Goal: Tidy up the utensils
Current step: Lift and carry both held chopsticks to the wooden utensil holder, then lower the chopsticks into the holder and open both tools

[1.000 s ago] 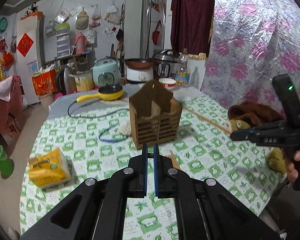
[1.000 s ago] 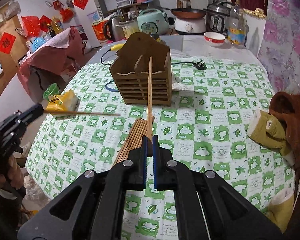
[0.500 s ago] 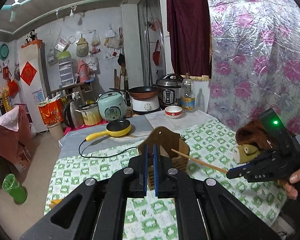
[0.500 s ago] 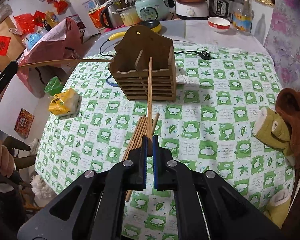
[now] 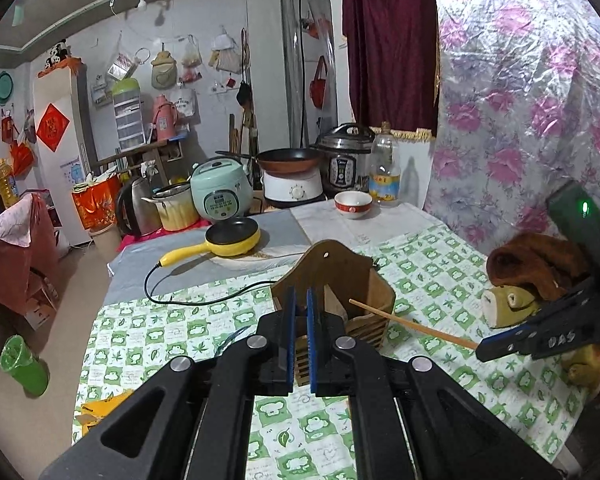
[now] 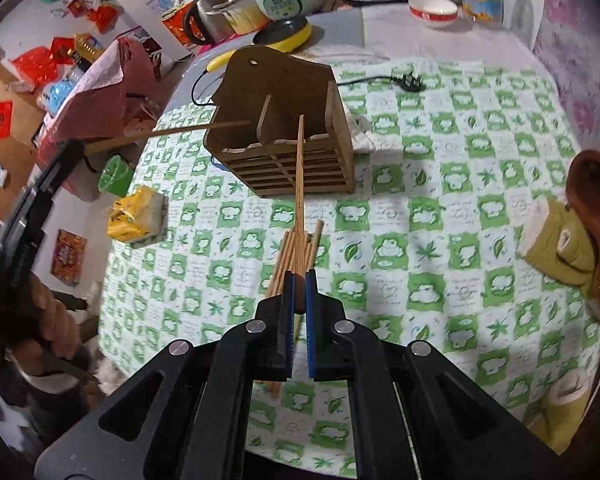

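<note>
A brown wooden utensil holder (image 6: 284,132) with slatted front stands on the green-checked tablecloth; it also shows in the left wrist view (image 5: 340,304). My right gripper (image 6: 298,300) is shut on a chopstick (image 6: 299,184) whose tip points into the holder's right compartment. My left gripper (image 5: 299,332) is shut; in the right wrist view it holds another chopstick (image 6: 172,133) with its tip by the holder's left side. Several loose chopsticks (image 6: 288,264) lie on the cloth below my right gripper. The right gripper (image 5: 496,346) and its chopstick (image 5: 412,326) show in the left wrist view.
A yellow tissue pack (image 6: 138,218) lies left of the holder. A brown and green stuffed toy (image 6: 568,232) sits at the right edge. A yellow pan (image 5: 232,240), its cord (image 5: 204,300), a bowl (image 5: 353,204), a bottle (image 5: 384,172) and cookers stand at the far end.
Both grippers rose and moved toward the holder. The right chopstick's tip now points into the holder's right compartment; the left chopstick's tip has come to the holder's left side.
</note>
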Available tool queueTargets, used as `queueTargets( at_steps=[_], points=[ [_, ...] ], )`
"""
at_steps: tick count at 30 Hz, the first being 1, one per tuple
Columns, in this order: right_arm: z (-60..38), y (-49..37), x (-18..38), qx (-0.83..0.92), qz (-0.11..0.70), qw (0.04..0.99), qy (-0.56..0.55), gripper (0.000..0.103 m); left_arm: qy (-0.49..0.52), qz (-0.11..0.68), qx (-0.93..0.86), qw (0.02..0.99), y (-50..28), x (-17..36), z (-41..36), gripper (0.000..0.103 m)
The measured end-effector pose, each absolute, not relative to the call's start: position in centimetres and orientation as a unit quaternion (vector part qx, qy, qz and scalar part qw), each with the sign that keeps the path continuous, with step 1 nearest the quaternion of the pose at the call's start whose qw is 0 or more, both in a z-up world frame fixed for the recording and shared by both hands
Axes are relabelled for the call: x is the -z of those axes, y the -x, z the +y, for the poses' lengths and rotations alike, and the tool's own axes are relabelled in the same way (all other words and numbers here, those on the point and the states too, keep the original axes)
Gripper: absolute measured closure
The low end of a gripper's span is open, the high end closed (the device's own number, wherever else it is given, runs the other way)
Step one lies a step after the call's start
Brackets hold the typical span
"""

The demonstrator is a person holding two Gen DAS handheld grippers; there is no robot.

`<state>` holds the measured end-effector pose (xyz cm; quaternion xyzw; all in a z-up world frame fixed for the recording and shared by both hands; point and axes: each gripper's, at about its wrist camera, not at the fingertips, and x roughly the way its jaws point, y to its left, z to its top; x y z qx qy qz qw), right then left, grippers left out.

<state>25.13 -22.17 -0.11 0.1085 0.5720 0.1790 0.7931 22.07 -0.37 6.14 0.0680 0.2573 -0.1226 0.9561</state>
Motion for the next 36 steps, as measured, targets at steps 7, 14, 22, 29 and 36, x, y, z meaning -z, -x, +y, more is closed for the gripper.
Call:
queueTargets(
  at_steps=[7,14,22,29,36],
  points=[
    [-22.3,-27.8,-1.5,-0.183,0.577,0.779,-0.164,0.097,-0.073,0.278,0.122,0.95,-23.8,-4.8,-0.6,0.097],
    [-21.8,-30.3,-2.4,-0.169,0.531,0.809,-0.187,0.093,-0.08,0.292,0.118,0.946,-24.9,-3.5,-1.1,0.097],
    [-20.9,-29.3,-4.9,-0.148,0.404,0.888,-0.159,0.029,-0.057,0.288,0.099,0.951,-24.8,-3.8,0.1,0.053],
    [-22.4,-24.5,-6.7,-0.185,0.355,0.903,-0.159,0.029,-0.056,0.251,0.108,0.96,-21.6,-6.2,0.7,0.052],
    [-23.2,-15.4,-3.1,-0.151,0.313,0.935,-0.07,0.029,-0.038,0.265,0.128,0.955,-16.2,-4.3,1.3,0.046]
  ],
)
